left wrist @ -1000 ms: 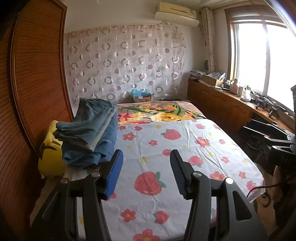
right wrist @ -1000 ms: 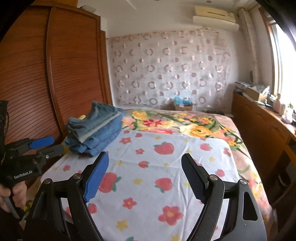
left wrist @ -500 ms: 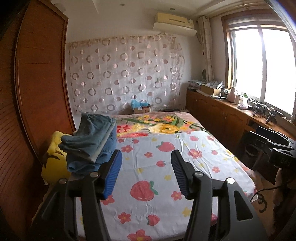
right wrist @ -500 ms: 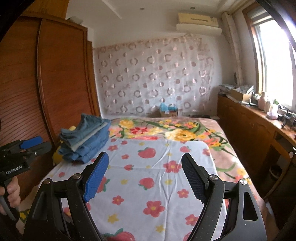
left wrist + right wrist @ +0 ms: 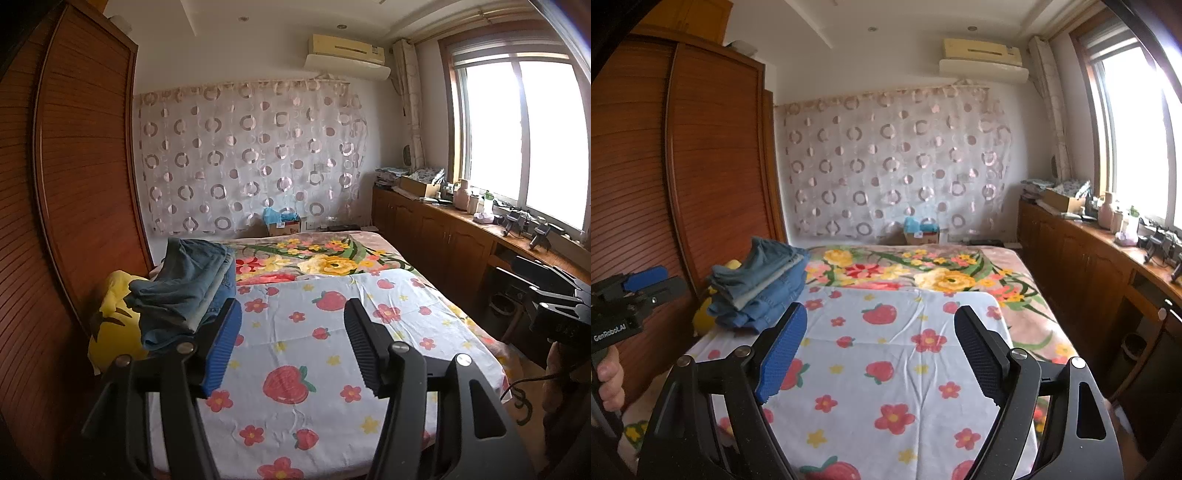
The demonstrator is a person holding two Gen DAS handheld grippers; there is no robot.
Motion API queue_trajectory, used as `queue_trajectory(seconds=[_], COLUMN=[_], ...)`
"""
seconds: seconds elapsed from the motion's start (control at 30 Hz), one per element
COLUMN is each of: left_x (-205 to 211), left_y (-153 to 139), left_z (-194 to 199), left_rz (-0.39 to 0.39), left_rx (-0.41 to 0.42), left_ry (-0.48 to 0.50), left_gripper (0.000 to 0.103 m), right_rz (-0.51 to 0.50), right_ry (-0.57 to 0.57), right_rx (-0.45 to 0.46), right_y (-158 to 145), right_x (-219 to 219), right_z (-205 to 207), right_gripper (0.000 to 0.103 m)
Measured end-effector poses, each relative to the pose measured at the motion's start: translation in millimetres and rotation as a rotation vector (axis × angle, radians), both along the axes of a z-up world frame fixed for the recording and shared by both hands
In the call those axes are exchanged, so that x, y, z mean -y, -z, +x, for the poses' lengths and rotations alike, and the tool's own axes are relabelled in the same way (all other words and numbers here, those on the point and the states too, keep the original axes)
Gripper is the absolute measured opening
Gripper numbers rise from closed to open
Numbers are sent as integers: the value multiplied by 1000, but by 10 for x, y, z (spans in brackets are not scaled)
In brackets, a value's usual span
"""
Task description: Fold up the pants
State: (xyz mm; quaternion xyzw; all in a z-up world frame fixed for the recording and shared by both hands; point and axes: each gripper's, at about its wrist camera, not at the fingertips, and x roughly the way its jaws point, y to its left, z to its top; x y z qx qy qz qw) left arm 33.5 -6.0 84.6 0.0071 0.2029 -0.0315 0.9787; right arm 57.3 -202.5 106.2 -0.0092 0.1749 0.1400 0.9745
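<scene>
Two grippers are seen, nothing between the jaws of either. The left gripper point(image 5: 291, 347) is partly spread, its jaws opening; the right gripper point(image 5: 881, 350) is held wide. Beyond both, left of the jaws and apart from them, one stack of folded pants point(image 5: 184, 291) is laid on the bed point(image 5: 886, 369), against one yellow cushion point(image 5: 110, 317).

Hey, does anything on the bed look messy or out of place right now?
Mostly tidy. The stack of folded jeans sits at the bed's left edge, leaning partly on a yellow cushion, so it tilts. The strawberry sheet lies flat.
</scene>
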Motion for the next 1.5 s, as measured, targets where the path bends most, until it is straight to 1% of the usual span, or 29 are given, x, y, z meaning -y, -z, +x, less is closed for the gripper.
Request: queue_trajectory(seconds=[1.5], left_x=[-18], left_y=[-38], left_z=[-14], left_rz=[-6], left_rx=[-7], left_ry=[-2], left_gripper=[59], right_rz=[-7], right_ry=[7], right_rx=[-8], right_y=[20], right_x=[46], right_z=[-45], right_gripper=[84])
